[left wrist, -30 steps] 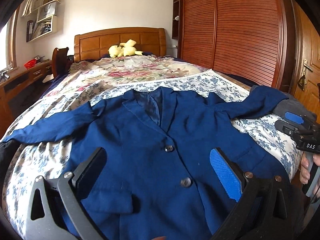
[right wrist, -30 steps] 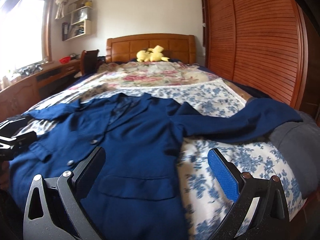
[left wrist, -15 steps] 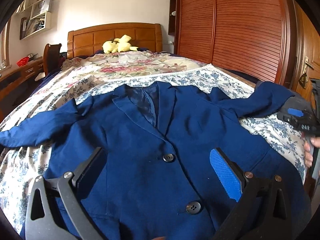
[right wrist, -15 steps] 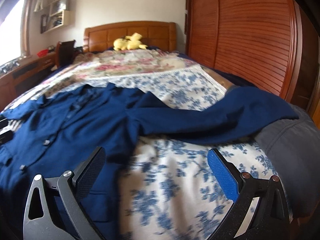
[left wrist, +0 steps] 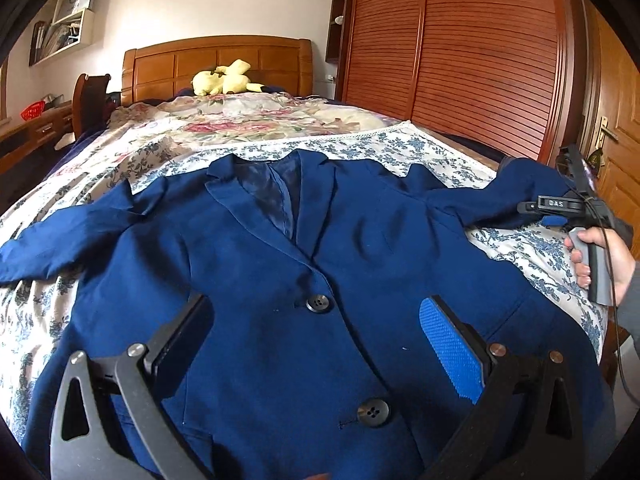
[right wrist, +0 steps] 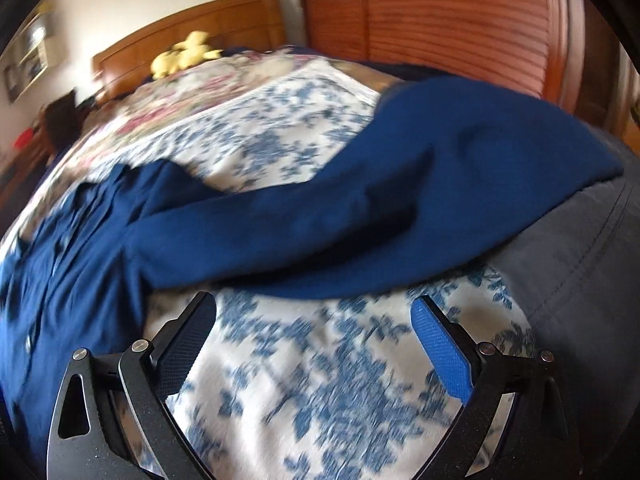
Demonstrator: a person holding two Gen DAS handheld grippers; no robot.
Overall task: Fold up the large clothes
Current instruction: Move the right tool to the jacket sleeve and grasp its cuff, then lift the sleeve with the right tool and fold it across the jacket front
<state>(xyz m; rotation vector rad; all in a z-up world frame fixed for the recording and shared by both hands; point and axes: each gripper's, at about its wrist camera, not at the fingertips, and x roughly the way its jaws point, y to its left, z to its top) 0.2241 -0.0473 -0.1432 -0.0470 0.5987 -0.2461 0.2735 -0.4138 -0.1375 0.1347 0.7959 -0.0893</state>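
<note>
Right gripper (right wrist: 314,344), jaws wide and empty, faces the jacket sleeve (right wrist: 360,208) lying crosswise just ahead.

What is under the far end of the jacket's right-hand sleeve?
The sleeve lies across the blue-flowered bedspread, and its cuff end rests on a grey fabric item. What that grey item is, or what lies beneath it, stays covered.
</note>
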